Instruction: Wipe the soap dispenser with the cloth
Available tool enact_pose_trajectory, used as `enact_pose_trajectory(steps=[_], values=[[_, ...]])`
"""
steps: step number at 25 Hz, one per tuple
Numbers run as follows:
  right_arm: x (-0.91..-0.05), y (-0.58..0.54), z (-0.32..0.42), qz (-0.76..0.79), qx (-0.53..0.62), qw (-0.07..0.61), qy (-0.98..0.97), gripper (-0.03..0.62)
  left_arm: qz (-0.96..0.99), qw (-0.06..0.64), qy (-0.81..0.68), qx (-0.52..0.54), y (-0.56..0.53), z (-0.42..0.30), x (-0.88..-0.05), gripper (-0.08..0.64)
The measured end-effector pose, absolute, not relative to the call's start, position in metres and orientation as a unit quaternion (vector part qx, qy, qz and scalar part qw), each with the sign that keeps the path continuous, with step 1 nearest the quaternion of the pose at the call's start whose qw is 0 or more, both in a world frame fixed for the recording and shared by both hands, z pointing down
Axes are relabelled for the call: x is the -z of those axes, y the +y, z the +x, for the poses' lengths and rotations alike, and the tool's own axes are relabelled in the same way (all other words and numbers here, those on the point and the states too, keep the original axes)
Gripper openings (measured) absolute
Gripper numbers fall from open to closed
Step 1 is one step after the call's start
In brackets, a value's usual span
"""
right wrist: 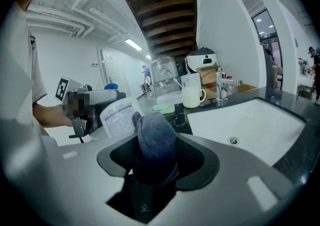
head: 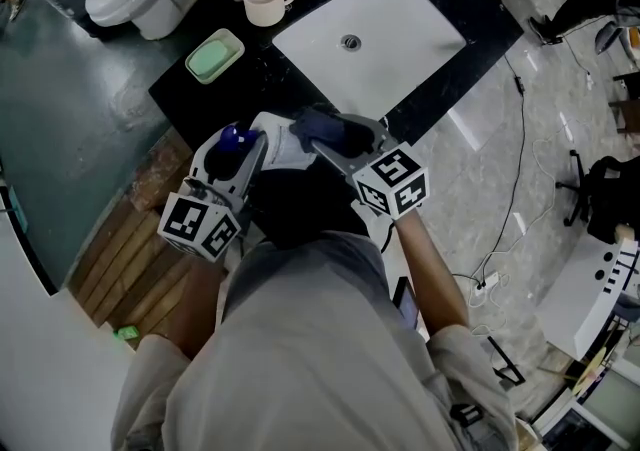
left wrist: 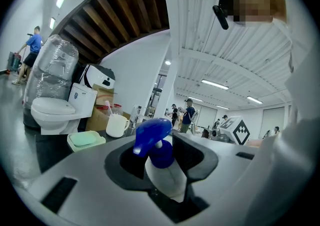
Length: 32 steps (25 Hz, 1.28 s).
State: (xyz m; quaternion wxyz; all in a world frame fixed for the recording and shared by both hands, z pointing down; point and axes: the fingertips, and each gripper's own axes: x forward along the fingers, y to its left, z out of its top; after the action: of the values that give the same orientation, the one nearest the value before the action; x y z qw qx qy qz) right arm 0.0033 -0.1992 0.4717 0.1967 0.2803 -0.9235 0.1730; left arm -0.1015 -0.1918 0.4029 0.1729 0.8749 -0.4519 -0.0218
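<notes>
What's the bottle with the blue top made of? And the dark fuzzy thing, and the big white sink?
The soap dispenser looks like smooth plastic: a white body with a glossy blue pump. The cloth looks like soft, fuzzy fabric, maybe microfibre; it bunches into folds. The sink looks like shiny white ceramic, judging by its gloss, but I can't be sure.

A pale grey short-sleeved shirt (head: 320, 359) is worn, loose across the back and shoulders. The left gripper (left wrist: 162, 160) and the right gripper (right wrist: 155, 157) are each built with a smooth light-grey shell, into which small rectangular slots are sunk. The jaw openings are lined in black, with a fine texture seen on the right one. A white cube printed with black square markers is fitted to each: the left cube (head: 200, 226) and the right cube (head: 392, 182).
</notes>
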Motion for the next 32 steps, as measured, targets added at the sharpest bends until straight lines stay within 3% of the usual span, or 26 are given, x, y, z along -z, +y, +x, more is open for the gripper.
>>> enact_pose_trajectory(steps=[13, 32], values=[[-0.491, -0.194, 0.019, 0.313, -0.174, 0.265, -0.896, 0.202, 0.87, 0.163, -0.464, 0.029, -0.19, -0.1, -0.403, 0.147], [-0.494, -0.178, 0.017, 0.308, -0.189, 0.277, -0.89, 0.202, 0.869, 0.156, -0.469, 0.019, -0.191, -0.096, -0.4, 0.147]])
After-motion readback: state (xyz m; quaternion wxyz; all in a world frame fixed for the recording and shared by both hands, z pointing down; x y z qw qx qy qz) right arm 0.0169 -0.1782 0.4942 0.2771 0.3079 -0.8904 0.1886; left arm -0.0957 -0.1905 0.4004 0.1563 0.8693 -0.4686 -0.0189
